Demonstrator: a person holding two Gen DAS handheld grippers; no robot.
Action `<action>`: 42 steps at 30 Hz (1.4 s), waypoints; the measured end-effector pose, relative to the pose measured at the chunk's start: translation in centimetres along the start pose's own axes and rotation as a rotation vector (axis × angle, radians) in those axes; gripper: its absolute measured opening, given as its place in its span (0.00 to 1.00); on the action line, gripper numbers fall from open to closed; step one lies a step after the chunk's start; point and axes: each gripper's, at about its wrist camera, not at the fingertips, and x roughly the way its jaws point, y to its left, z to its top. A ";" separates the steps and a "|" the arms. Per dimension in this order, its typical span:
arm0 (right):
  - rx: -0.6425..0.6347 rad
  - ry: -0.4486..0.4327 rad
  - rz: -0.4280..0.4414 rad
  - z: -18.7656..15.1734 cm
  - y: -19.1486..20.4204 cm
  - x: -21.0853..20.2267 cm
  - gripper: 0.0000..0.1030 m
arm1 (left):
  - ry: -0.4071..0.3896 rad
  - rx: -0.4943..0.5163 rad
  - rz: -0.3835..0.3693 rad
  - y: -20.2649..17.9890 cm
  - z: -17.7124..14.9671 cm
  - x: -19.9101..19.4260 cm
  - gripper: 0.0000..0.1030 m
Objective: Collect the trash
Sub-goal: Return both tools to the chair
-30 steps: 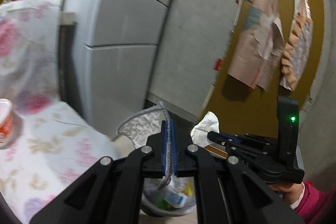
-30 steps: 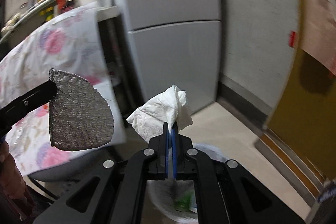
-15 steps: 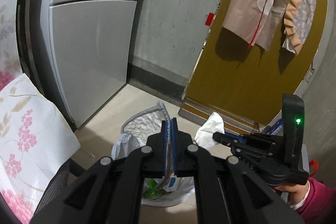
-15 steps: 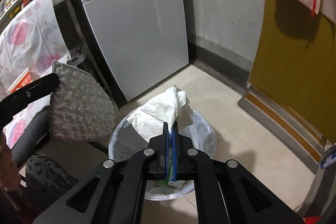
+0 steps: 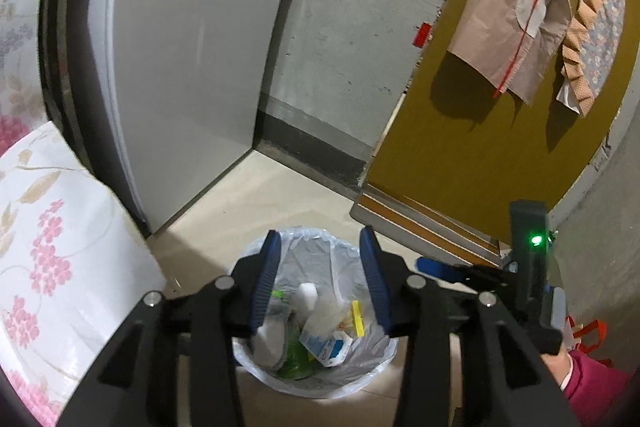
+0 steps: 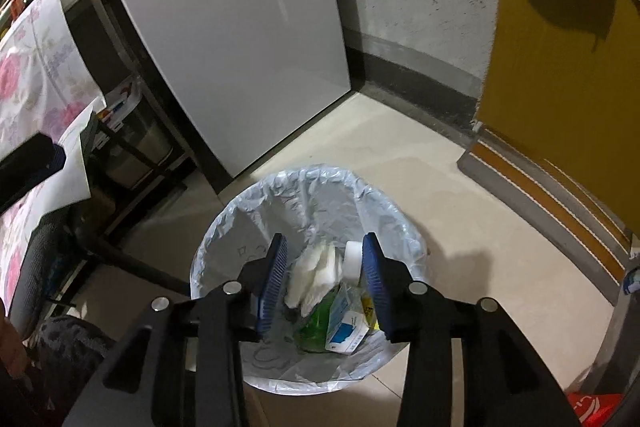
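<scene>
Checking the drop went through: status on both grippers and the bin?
Left gripper and right gripper opening, nothing between pads. White tissue lying in lined bin with other trash. Nothing blocking the bin.

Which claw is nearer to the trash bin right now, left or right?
Too close to call. The left claw and the right claw both hang over the trash bin, side by side, jaws opening with nothing between them. The bin looks slightly larger in the right claw's view.

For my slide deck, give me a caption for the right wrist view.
Right gripper, jaws opening, above the lined trash bin holding a crumpled tissue.
</scene>
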 end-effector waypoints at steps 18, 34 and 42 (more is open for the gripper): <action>-0.102 -0.255 0.116 3.9 8.2 -8.6 0.41 | -0.181 -0.126 0.343 6.5 -1.8 -14.1 0.39; -0.554 -0.149 0.367 3.5 33.7 -6.4 0.62 | -0.218 -0.510 0.888 22.2 -9.5 -33.1 0.48; -0.584 -0.101 0.455 4.9 43.5 -3.2 0.45 | -0.201 -0.682 1.018 29.0 -14.0 -37.9 0.48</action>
